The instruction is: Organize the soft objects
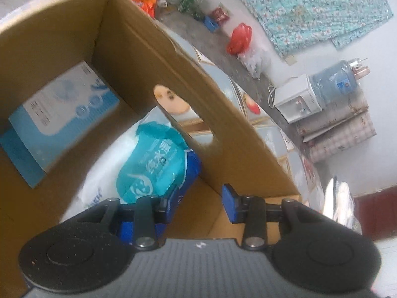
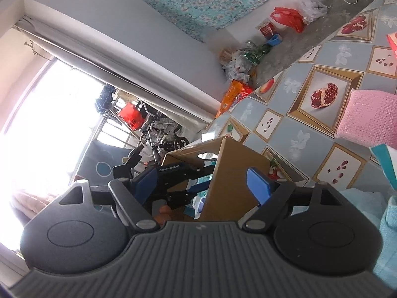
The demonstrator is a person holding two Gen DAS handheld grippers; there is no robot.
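Left gripper [image 1: 198,198], jaws apart and empty, hangs inside the cardboard box [image 1: 139,57] above the wet-wipes pack [image 1: 151,164] lying there. Right gripper [image 2: 201,186], jaws apart, empty. Placement step apparently complete; next: fetch the pink towel [image 2: 369,116].

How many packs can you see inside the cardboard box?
3: a blue-white box pack against the far wall, a big white bag in the middle, a teal wipes pack on it. Others may be hidden.

A teal wet-wipes pack [image 1: 153,164] lies in the cardboard box [image 1: 139,57] atop a white, perhaps plastic, pack [image 1: 104,171]
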